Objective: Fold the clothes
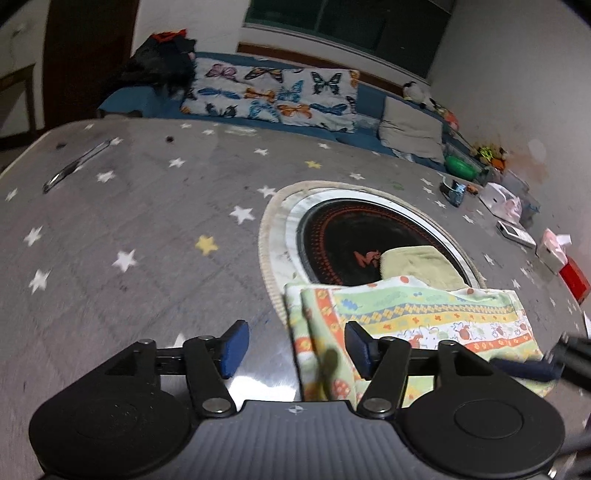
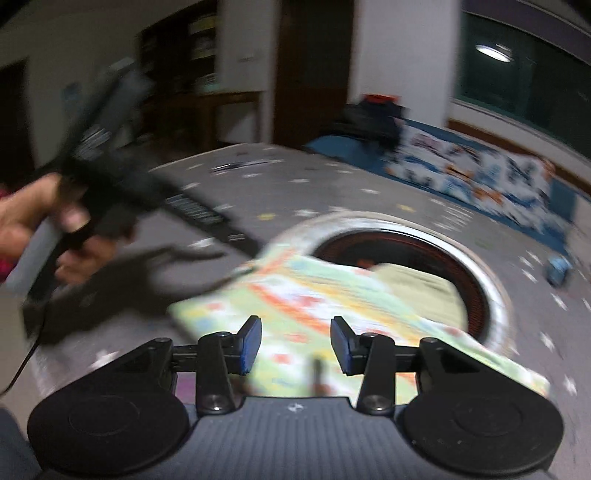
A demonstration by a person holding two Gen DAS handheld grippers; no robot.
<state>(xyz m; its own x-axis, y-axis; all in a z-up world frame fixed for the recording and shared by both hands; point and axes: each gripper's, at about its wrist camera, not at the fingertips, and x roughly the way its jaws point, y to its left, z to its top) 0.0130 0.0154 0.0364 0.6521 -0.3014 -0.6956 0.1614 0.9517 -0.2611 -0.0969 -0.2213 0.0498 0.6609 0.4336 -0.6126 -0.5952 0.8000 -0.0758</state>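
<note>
My view: a dim room at night.
I see white walls [image 1: 498, 55], a dark window [image 1: 351, 22], a blue sofa [image 1: 125, 99] and a brown door [image 1: 88, 55].

The folded cloth [image 1: 417, 314] shows green, yellow and orange cartoon bands, the bench [image 1: 147, 221] is grey with white and yellow stars, and the far quilt [image 1: 273, 96] bears butterflies.

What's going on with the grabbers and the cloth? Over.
Left gripper open, holding nothing. Right gripper open, holding nothing. Cloth folded on table, partly over round cooktop. Nothing blocking.
</note>
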